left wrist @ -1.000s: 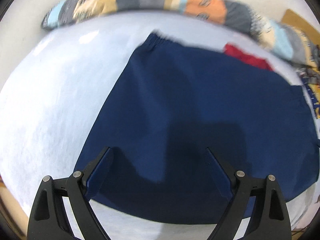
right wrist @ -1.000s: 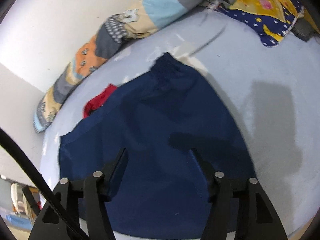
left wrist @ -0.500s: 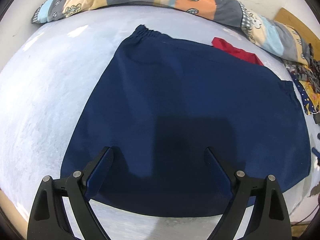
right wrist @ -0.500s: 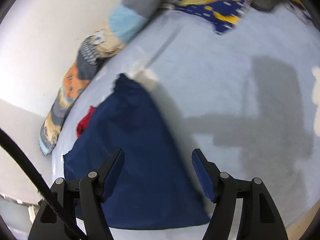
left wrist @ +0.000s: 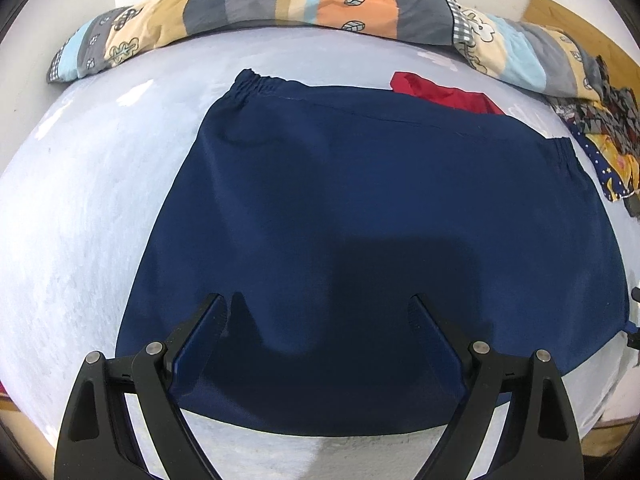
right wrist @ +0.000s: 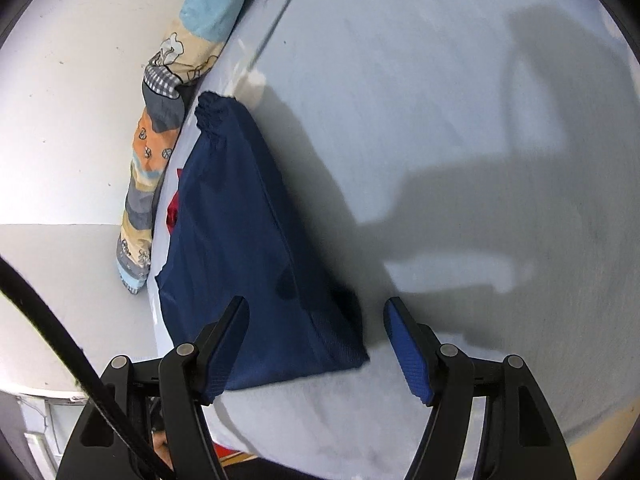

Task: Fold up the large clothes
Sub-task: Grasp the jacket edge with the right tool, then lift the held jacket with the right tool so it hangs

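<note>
A large navy blue garment (left wrist: pixel 360 220) with elastic gathered corners lies spread flat on the pale bed sheet (left wrist: pixel 80 220). My left gripper (left wrist: pixel 316 312) is open and empty, hovering over the garment's near edge. In the right wrist view the same garment (right wrist: pixel 240 240) runs away from me, and its near right corner (right wrist: pixel 356 356) lies between the jaws. My right gripper (right wrist: pixel 316 316) is open and empty, just above that corner.
A long patchwork bolster (left wrist: pixel 320 4) lies along the wall at the far edge of the bed. A red cloth (left wrist: pixel 444 92) peeks out behind the garment. A pile of patterned clothes (left wrist: pixel 608 140) sits at the far right. The bed's front edge (right wrist: pixel 400 460) is near.
My right gripper has swung to the right, off the garment's middle to its near right corner. My left gripper has stayed over the near edge, with the view shifting slightly.
</note>
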`<state>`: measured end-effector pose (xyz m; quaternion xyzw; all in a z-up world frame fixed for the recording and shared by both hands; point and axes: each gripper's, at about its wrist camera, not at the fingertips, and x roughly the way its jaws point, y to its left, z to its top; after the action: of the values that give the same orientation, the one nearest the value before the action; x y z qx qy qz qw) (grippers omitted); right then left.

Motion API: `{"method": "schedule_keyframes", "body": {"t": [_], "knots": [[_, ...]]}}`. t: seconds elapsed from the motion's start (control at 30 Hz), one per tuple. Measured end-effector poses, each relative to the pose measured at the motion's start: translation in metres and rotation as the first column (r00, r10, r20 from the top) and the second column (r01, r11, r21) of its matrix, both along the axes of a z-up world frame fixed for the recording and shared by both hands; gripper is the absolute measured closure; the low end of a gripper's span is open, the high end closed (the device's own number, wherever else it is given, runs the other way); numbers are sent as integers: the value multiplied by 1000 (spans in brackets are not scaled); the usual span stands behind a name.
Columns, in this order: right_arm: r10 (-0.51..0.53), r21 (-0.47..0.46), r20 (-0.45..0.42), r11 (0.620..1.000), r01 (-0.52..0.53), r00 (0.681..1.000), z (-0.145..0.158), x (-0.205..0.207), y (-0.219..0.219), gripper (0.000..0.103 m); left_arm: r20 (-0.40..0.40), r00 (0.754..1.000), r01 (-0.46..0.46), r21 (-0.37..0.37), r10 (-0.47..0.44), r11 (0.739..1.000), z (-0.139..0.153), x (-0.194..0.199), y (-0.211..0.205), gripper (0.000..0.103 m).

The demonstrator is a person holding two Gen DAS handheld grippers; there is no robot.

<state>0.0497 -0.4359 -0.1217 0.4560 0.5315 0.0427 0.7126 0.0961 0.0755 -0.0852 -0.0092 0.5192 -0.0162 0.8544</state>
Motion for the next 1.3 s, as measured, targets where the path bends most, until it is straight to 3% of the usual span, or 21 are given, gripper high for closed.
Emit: {"method": "schedule_keyframes", "body": {"t": [0.23,0.37,0.57,0.8,0.83,0.87,0.9,0.93,1.07,1.3], "knots": [[28,-7,-13,1000,-29,1000,-9,3,16,25,-2,1000,17,2,-17,1000,-2,0,-6,12],[37,-6,27,999,-37,999,-10,15,23,23,2,1000,31,4,-31,999,-1,-1,-12,12],[76,79,117,993,-86,990,-18,38,35,23,1,998,58,4,-58,998,-3,-1,-22,12],[184,17,190,981,-191,964,-16,70,66,23,6,996,87,16,-87,996,-3,-2,-31,12],[201,-8,196,979,-203,960,-14,72,69,27,7,996,91,19,-91,996,-3,-2,-32,12],[211,-46,193,978,-206,958,-11,73,72,46,7,996,94,19,-94,995,-3,-3,-33,12],[215,-65,196,976,-207,957,-6,72,74,75,7,995,95,21,-96,995,-3,-3,-34,12],[205,-61,208,979,-196,957,-2,71,73,85,8,995,95,21,-95,995,-2,-3,-35,12],[164,-32,274,986,-161,948,27,66,80,87,14,994,104,20,-104,994,-1,-3,-39,12],[72,100,397,988,-122,915,72,64,111,88,38,990,134,20,-135,991,2,-7,-44,12]]}}
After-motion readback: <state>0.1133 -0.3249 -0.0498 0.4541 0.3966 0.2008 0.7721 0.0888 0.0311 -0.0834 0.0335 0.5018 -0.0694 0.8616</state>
